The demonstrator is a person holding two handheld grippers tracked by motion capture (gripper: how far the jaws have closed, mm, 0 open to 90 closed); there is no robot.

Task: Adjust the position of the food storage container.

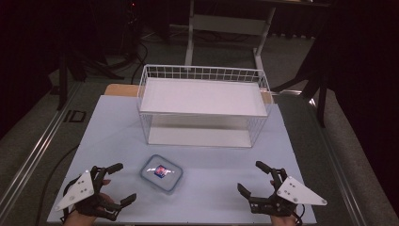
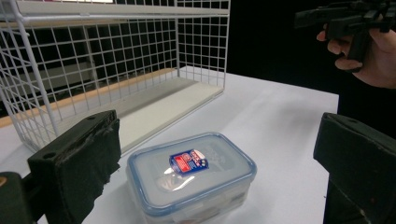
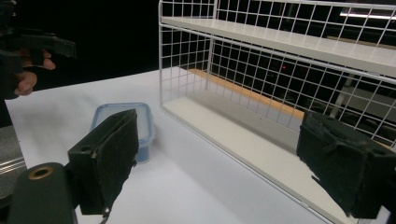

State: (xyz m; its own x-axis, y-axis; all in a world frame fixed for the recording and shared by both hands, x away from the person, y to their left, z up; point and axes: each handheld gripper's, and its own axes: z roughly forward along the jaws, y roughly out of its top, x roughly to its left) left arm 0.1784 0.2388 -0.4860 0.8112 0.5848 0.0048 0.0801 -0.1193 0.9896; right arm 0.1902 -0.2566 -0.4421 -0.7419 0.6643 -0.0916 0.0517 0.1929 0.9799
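Starting pose: left tool (image 1: 116, 184) and right tool (image 1: 251, 179), jaws apart and empty, flank the lidded container (image 1: 161, 173). Likely next: grasping it, perhaps for the wire shelf (image 1: 203, 104).

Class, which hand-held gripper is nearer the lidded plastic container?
Left. The left hand-held gripper sits just beside the container; the right hand-held gripper is farther off across the table.

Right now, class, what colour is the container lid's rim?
Blue, around a clear lid; best in the left gripper view.
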